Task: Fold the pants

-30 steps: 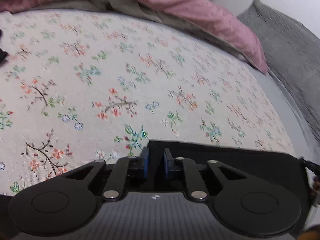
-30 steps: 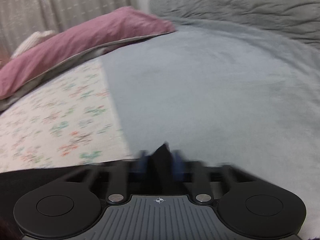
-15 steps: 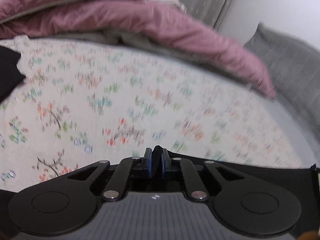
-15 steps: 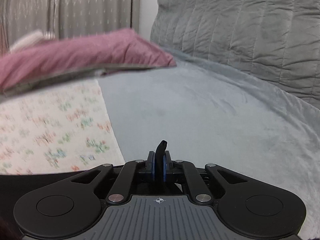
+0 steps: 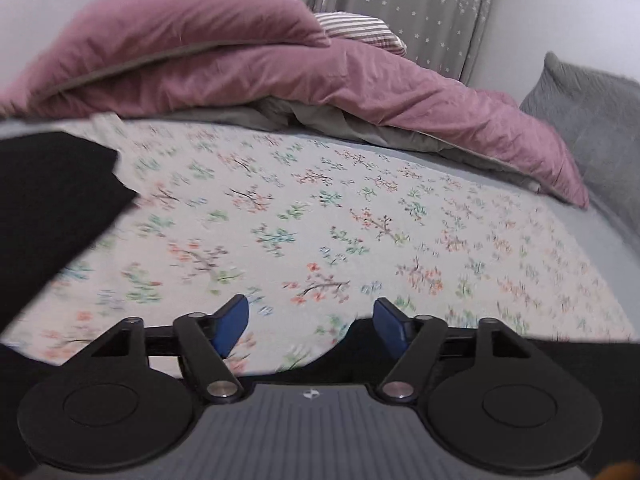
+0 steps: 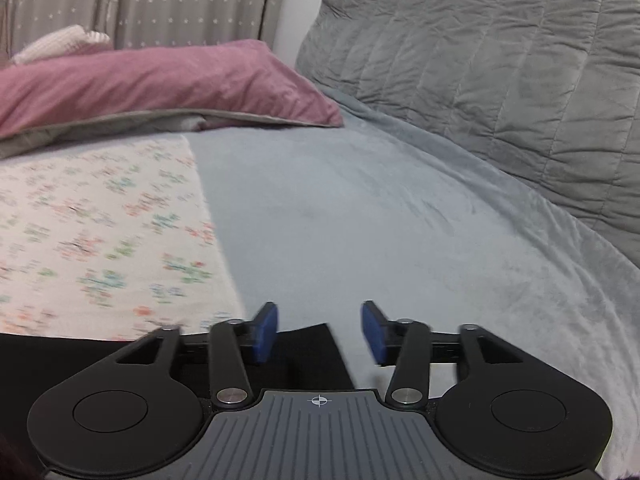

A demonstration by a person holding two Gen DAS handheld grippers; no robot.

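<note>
Left wrist view: left gripper [image 5: 310, 326] opening, empty, above black pants [image 5: 500, 354] on floral sheet [image 5: 320, 208]; pink duvet [image 5: 280, 64] behind; right gripper [image 6: 319, 332] opening, seemingly clear of the pants.

Your pants [image 5: 52, 200] are plain black with no visible pattern or detail, lying flat on the bed. In the left wrist view one dark section sits at the far left on the floral sheet [image 5: 320, 216], its near corner stepped and a bit blurred. A second black edge runs along the bottom of that view, just under the camera, with a curved dip in it. In the right wrist view the same fabric [image 6: 308, 356] lies low in frame, its straight edge and corner crossing from the floral sheet onto the grey bedcover [image 6: 360, 208]. You can't tell waistband from legs here.
</note>
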